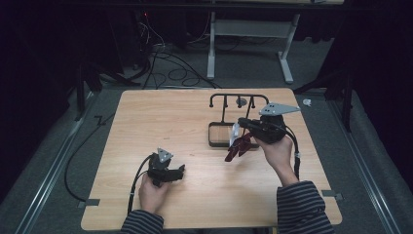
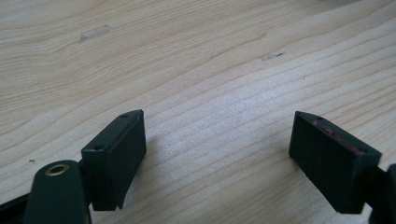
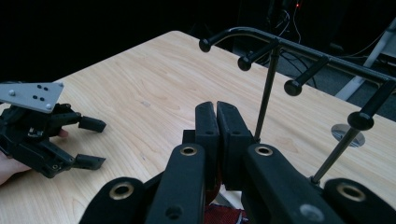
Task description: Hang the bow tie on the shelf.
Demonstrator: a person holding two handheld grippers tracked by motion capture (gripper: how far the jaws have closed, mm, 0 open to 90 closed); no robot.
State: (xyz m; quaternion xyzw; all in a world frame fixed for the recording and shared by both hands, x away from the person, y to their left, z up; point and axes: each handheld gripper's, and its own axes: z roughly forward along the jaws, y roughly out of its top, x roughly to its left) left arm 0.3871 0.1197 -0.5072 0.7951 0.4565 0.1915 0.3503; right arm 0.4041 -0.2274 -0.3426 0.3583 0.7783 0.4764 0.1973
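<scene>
My right gripper (image 1: pixel 242 128) is held over the table's right half, shut on a dark red cloth item (image 1: pixel 238 147) that hangs below the jaws. In the right gripper view the jaws (image 3: pixel 217 111) are pressed together, and a bit of the red cloth (image 3: pixel 224 215) shows beneath them. Just beyond stands a black wire rack (image 1: pixel 238 96) with knobbed pegs on a dark tray base (image 1: pixel 211 138); the rack (image 3: pixel 280 44) rises close on the right of the jaws. My left gripper (image 1: pixel 182 170) rests low on the table's near left, open with nothing between its jaws (image 2: pixel 219 140).
A small grey round disc (image 1: pixel 241 102) sits in the tabletop behind the rack. Bare wood (image 1: pixel 160 122) stretches across the left and middle. A white desk frame (image 1: pixel 253 29) and cables (image 1: pixel 165 68) lie on the floor beyond the far edge.
</scene>
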